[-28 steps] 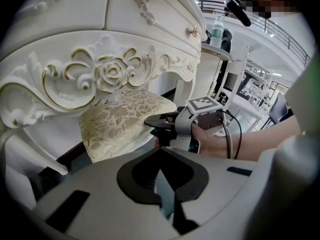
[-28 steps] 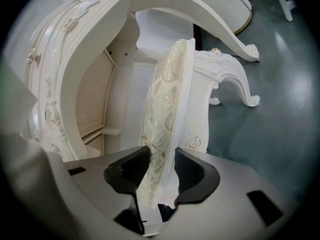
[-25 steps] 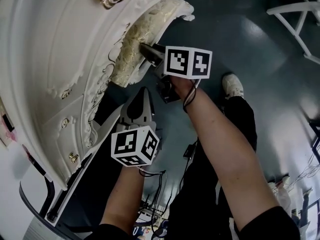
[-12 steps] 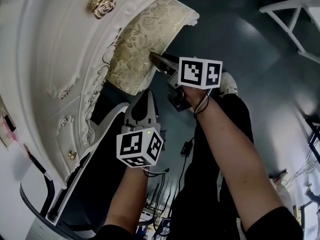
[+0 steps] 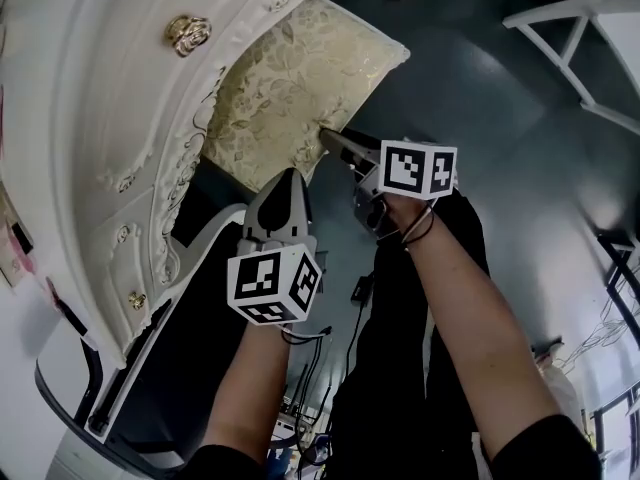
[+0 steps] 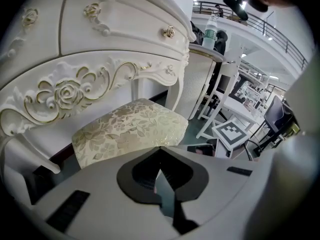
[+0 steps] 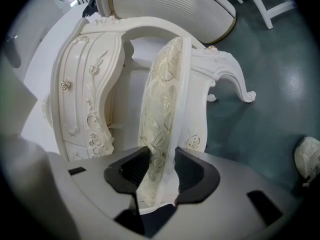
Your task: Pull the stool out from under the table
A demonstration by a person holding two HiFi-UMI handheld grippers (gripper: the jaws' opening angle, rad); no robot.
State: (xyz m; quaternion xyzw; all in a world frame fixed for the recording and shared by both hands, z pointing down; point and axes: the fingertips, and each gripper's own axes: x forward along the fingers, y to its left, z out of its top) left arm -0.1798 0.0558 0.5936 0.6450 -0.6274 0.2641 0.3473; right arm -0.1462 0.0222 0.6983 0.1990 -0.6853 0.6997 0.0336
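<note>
The stool point(image 5: 300, 73), white-framed with a gold floral cushion, stands partly out from under the ornate white table point(image 5: 90, 118). My right gripper point(image 5: 333, 139) is shut on the near edge of its seat. In the right gripper view the pads point(image 7: 135, 169) press on both sides of the cushion edge and frame point(image 7: 165, 114). My left gripper point(image 5: 288, 180) hovers just short of the stool's near edge, apart from it. Its jaws meet at the tips point(image 6: 160, 151) with nothing between them. The left gripper view has the cushion point(image 6: 130, 129) ahead, under the table's carved apron point(image 6: 85, 89).
The floor point(image 5: 500, 108) is dark teal. A white chair frame point(image 5: 590, 23) stands at the far right. A ribbed white round chair point(image 7: 165, 6) and a water bottle point(image 6: 210, 30) lie beyond the table. The person's leg and shoe point(image 7: 307, 159) are below my right gripper. Cables point(image 5: 310, 368) hang beneath.
The stool has slid out from under the table, more cushion showing. My right gripper came back with it, still gripping the edge; the left gripper shifted slightly along.
</note>
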